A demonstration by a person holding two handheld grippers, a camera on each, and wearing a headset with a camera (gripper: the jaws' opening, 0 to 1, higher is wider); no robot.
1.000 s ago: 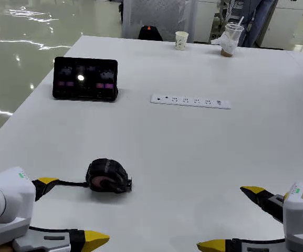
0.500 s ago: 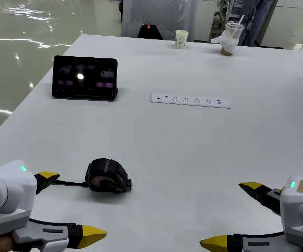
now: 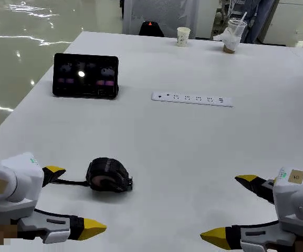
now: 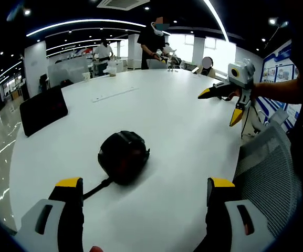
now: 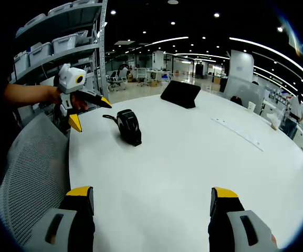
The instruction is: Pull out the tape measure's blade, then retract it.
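Note:
A black tape measure [image 3: 108,175] lies on the white table [image 3: 183,142] at the near left, its thin black strap trailing left. No blade is drawn out. My left gripper [image 3: 75,198] stands open just left of it, the far fingertip beside the strap's end, touching nothing. In the left gripper view the tape measure [image 4: 123,156] sits just ahead of the open left gripper [image 4: 145,184]. My right gripper [image 3: 228,208] is open at the near right, well apart from the tape measure [image 5: 128,125], and holds nothing.
A dark tablet [image 3: 85,76] stands at the back left and a white power strip [image 3: 191,99] lies mid-table. A paper cup [image 3: 182,37] and a plastic cup [image 3: 233,35] stand at the far edge. A mesh chair [image 4: 267,163] is near the front edge.
The left gripper has crept slightly forward towards the strap. The right gripper has barely shifted. The tape measure has not moved; the head view tilted a little.

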